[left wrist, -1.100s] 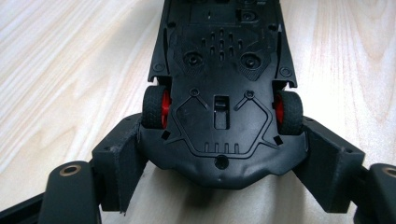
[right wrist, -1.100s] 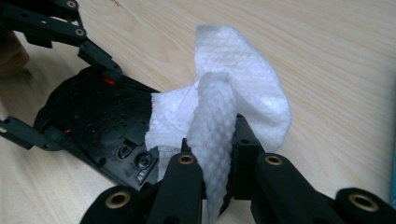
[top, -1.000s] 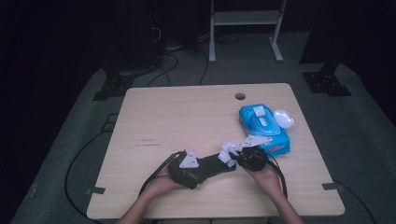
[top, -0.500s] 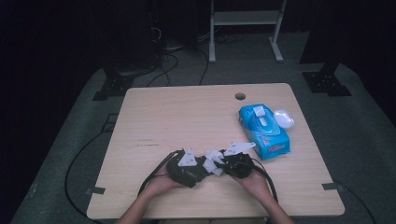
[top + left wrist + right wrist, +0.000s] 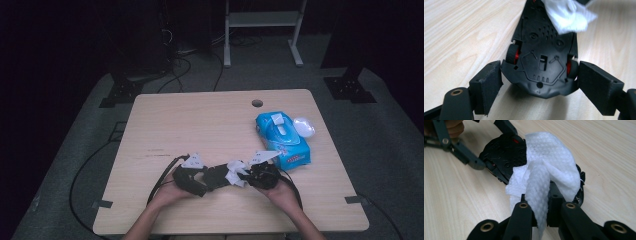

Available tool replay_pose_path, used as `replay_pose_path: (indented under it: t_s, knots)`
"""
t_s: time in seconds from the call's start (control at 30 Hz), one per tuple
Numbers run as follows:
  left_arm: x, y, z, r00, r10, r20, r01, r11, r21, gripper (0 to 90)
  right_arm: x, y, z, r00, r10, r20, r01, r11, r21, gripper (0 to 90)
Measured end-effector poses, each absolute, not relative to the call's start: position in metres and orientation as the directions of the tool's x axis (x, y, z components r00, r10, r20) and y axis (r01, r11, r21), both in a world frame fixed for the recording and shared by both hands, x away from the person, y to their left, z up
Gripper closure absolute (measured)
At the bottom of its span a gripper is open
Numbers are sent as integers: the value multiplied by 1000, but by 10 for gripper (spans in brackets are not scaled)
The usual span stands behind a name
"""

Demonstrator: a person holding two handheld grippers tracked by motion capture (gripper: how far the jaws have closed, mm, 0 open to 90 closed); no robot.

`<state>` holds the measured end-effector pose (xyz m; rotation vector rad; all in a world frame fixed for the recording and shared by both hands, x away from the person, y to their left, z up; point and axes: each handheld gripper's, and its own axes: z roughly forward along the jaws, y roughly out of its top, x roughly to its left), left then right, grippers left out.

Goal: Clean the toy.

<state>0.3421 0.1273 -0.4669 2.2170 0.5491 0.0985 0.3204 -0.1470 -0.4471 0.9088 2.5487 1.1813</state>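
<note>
The toy car [image 5: 541, 62] is black on its underside, and its wheels are black with red inside. The wipe [image 5: 546, 170] lying on it is white with a pattern of small raised dots. The left claw [image 5: 541, 82] is black, with matt dark pads [image 5: 489, 82] and a brass-coloured ring at the joint; the right claw [image 5: 541, 202] is black too, with the same brass rings. The surface [image 5: 200, 130] is pale wood with a light grain. Near its right edge the wipes pack [image 5: 282, 137] is bright blue with a white lid and some red print.
</note>
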Motion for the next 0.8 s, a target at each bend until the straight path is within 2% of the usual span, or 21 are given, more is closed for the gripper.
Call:
replay_pose_path:
  t_s: [0.37,0.53,0.77,0.8]
  knots:
    - [352,132,-472,866,435,-248,462,-503,730,223,314,-148,-449,-814,578,55,415,512,752,838]
    - [355,132,-475,856,413,-311,494,-475,728,267,311,-148,-451,-818,574,34,395,518,759,841]
    - [355,132,-475,856,411,-313,497,-484,721,320,306,-152,-452,-819,573,25,386,518,763,842]
    - [355,132,-475,861,410,-301,486,-485,727,367,306,-153,-452,-818,575,17,381,520,764,843]
